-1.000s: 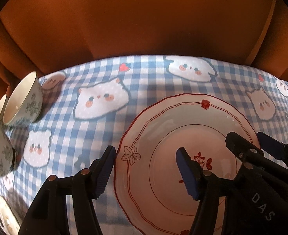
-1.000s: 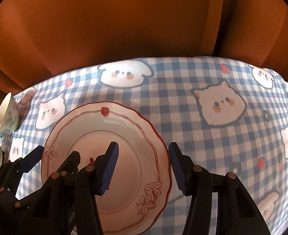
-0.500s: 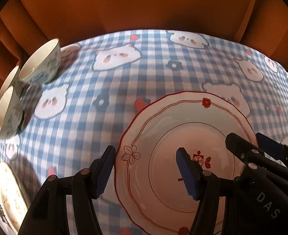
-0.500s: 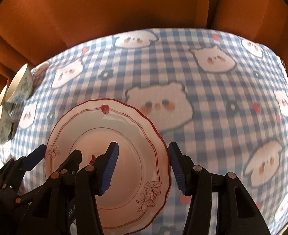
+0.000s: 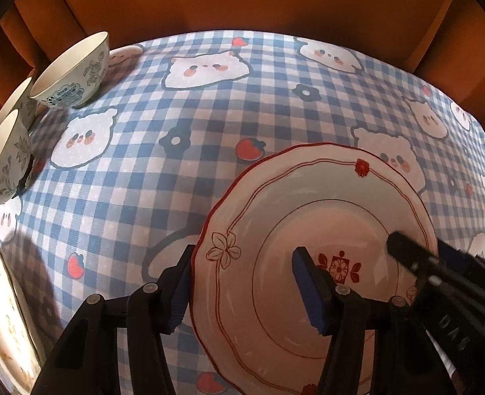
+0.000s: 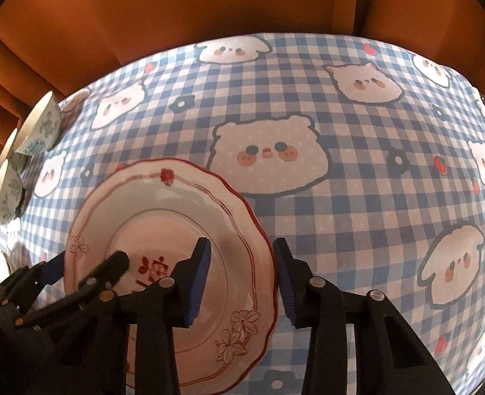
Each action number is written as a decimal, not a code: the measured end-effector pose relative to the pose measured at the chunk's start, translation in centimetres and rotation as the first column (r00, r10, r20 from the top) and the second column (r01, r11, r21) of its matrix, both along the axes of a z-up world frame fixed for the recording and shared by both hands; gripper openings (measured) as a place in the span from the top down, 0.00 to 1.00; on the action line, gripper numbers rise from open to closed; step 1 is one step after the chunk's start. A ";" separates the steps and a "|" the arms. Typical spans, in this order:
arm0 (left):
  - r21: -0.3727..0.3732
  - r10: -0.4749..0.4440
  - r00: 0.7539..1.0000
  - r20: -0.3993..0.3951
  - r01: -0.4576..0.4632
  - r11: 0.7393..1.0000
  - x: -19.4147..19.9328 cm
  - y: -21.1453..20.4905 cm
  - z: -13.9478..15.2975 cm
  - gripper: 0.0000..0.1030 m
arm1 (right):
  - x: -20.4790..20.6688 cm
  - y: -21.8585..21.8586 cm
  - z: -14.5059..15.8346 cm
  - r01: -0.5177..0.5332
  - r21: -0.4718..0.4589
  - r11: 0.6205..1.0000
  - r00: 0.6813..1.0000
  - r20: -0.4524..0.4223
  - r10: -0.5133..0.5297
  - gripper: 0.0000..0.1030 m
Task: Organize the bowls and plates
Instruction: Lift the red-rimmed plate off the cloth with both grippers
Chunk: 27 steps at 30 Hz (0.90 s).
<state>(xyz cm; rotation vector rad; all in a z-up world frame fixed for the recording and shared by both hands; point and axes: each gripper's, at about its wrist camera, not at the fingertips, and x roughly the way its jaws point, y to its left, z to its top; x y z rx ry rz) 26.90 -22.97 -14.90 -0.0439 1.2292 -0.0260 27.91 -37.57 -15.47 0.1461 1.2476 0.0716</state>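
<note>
The red-rimmed plate (image 5: 315, 250) sits between your two grippers, above the blue gingham tablecloth (image 5: 183, 177). Your left gripper (image 5: 242, 291) straddles its left rim, one finger outside, one over the dish; your right gripper (image 6: 239, 283) straddles the right rim likewise. Whether either pinches it, you can't tell. Patterned bowls (image 5: 72, 72) stand far left, well apart.

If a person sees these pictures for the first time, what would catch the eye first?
The red-rimmed plate comes first, low in both views, with the left claw straddling its left edge and the right claw its right edge. Next comes the blue checked tablecloth with bear faces, then the patterned bowls at the far left.
</note>
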 end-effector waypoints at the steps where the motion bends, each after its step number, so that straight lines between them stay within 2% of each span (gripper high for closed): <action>1: 0.001 0.002 1.000 0.001 -0.002 1.000 0.0 0.0 0.0 0.42 | 0.0 0.0 -0.3 -0.004 0.001 1.000 1.000 -0.007 0.004 0.60; 11: 0.040 0.004 1.000 -0.008 -0.003 0.999 -0.3 -0.4 0.4 0.42 | 0.1 0.3 -0.4 0.001 -0.020 1.000 1.000 -0.015 -0.002 0.60; 16: 0.033 0.002 1.000 -0.010 -0.002 0.999 -1.2 -0.4 1.2 0.42 | -0.9 0.2 0.9 0.007 -0.019 1.000 1.000 0.002 -0.007 0.60; 27: 0.028 0.006 0.999 0.049 -0.008 1.000 -3.6 1.5 4.8 0.42 | -3.2 1.6 4.5 0.005 -0.054 0.999 0.998 0.059 -0.002 0.60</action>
